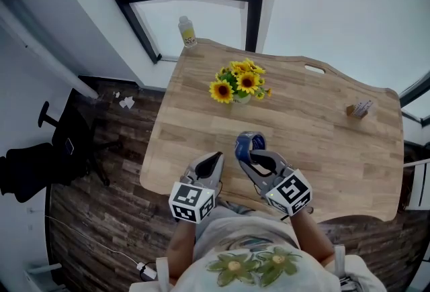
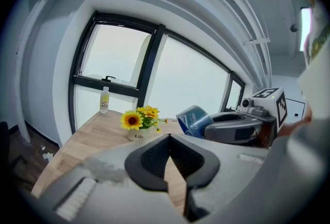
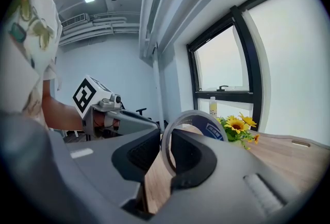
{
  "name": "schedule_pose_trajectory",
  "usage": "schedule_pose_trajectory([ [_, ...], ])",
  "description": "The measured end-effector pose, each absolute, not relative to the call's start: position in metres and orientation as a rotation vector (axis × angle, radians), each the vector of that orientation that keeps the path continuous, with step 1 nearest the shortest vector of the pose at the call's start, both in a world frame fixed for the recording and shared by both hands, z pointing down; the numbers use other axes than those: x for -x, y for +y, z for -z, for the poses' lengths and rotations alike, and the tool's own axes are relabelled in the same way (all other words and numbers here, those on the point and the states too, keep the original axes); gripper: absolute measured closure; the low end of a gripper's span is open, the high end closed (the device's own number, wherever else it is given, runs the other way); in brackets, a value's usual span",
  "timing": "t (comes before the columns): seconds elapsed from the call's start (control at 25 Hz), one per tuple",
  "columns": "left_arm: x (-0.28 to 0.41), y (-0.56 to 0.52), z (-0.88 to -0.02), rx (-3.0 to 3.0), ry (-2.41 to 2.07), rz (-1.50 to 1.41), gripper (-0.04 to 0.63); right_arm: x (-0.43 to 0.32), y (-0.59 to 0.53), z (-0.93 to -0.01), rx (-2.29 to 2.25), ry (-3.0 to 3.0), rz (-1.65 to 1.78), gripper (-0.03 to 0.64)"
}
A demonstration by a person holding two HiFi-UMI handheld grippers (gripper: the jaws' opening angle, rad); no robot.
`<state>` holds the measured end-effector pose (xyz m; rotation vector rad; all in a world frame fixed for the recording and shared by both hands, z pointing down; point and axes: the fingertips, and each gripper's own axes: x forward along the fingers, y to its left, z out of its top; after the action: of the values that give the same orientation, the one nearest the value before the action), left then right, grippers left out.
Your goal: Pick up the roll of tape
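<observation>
Right gripper view, mid-frame: we see right gripper (image 3: 165, 135) pinching roll of tape (image 3: 211, 127) by its wall, likely light and stiff; left gripper (image 2: 169, 138) jaws together.

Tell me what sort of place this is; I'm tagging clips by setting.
Likely an office or lab room: a wooden table beside big windows, a black office chair, and exposed ceiling pipes.
</observation>
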<state>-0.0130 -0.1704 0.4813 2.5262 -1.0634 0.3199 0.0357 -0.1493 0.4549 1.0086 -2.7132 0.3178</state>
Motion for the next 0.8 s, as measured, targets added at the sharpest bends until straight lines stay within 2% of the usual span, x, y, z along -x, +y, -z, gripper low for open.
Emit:
schedule_pose_trajectory([
  [0.8,-0.001,-0.159,-0.465,-2.568,-1.048,-0.276,0.592,-0.043,-0.142,-0.446,-1.04,-2.75,-0.337,0.56],
])
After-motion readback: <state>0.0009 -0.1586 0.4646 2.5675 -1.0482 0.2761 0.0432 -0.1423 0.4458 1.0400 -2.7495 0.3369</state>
